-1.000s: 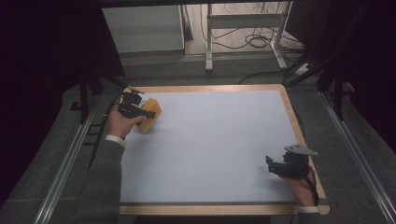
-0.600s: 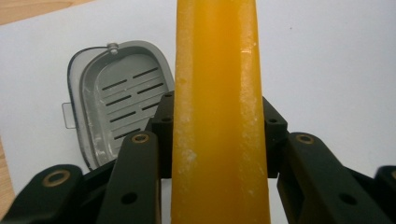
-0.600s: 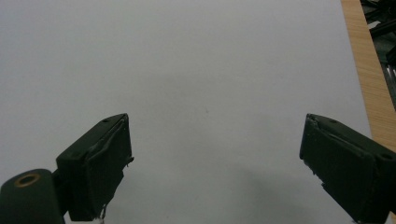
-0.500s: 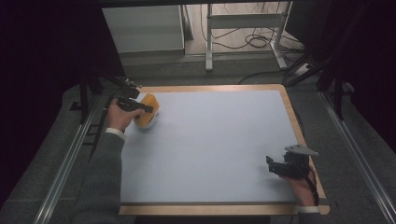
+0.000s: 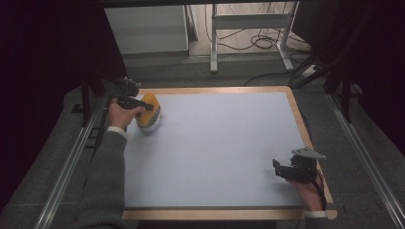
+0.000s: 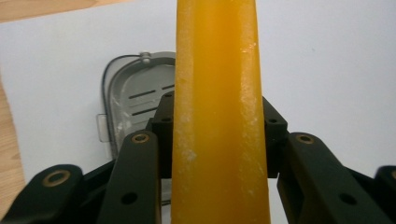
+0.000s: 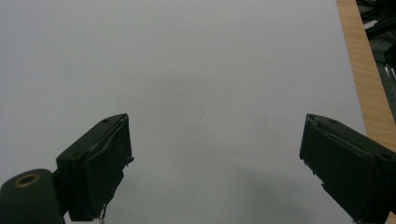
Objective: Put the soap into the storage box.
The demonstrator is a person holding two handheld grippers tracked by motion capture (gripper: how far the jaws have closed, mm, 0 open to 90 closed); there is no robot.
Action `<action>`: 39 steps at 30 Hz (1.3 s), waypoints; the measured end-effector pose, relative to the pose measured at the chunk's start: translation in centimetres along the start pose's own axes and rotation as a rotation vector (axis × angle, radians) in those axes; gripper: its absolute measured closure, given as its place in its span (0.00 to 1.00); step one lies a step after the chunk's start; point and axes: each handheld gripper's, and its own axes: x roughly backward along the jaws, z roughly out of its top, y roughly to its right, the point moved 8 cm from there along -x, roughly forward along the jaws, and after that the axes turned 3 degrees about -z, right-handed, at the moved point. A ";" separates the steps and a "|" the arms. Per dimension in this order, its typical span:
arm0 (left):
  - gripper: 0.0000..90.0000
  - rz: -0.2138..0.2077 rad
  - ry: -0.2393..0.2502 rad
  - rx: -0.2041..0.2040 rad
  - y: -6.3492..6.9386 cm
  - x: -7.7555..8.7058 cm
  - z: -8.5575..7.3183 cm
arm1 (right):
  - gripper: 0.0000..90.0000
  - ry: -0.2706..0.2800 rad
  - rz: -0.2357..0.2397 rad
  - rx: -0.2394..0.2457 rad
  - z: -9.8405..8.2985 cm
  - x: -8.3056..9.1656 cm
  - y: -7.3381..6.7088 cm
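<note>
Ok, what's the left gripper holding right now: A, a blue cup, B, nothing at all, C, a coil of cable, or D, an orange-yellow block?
D: in the left gripper view the left gripper has its jaws pressed against both sides of an orange-yellow block, above a grey lidded container that lies on the white mat.

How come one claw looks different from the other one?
The left claw is shut on a tall orange-yellow block; the right claw is open with nothing between its jaws. The left claw sits at the far left corner of the pale blue table mat, above a grey plastic dish; the right claw sits near the front right edge. Both have black jaws.
</note>
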 end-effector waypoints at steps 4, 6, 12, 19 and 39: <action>0.68 0.004 -0.010 0.015 -0.5 -0.7 0.2 | 0.10 0.007 -0.008 -0.020 0.1 0.3 0.5; 0.68 0.021 -0.008 0.018 -0.9 -1.0 0.4 | 0.10 0.012 -0.014 -0.023 0.1 0.4 0.7; 0.68 0.020 -0.021 0.045 -1.6 -1.9 0.1 | 0.10 0.005 -0.017 -0.031 0.0 0.3 1.0; 0.68 0.020 -0.025 0.080 -2.3 -2.5 -0.1 | 0.10 -0.002 -0.017 -0.026 -0.1 0.1 0.8; 0.57 0.060 -0.036 0.054 -2.2 -3.0 -0.3 | 0.10 -0.008 -0.005 -0.017 -0.2 -0.1 0.4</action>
